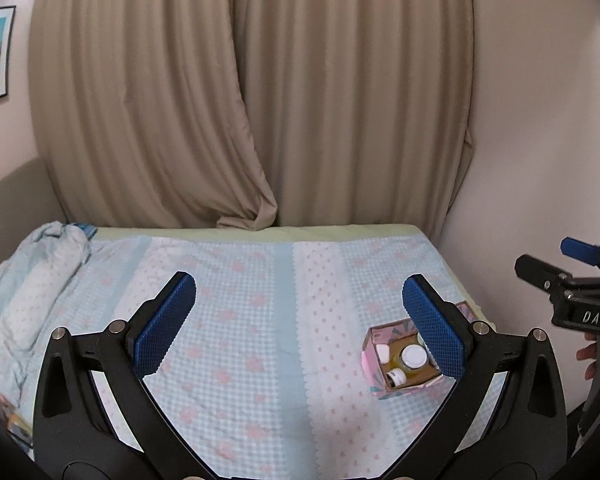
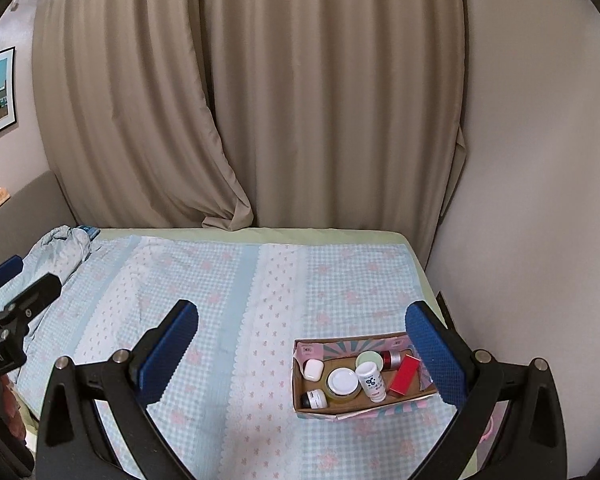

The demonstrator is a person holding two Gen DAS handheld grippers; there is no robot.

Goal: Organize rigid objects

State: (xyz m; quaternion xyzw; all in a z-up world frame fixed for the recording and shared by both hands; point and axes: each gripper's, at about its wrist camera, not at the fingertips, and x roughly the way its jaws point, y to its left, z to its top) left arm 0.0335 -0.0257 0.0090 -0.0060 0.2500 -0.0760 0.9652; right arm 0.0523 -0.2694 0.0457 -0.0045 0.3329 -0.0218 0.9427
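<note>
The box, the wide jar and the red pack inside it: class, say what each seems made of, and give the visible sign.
Box: probably cardboard, with a brown raw inside and printed pink outside, and bent flap edges.
Jar: likely clear glass or plastic, since yellowish contents show through; the white lid looks like smooth plastic.
Red pack: seemingly glossy printed card, flat-faced with sharp corners.

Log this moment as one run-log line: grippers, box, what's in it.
left gripper: open, empty | right gripper: open, empty | box: on bed, holds jars, bottles, red pack
</note>
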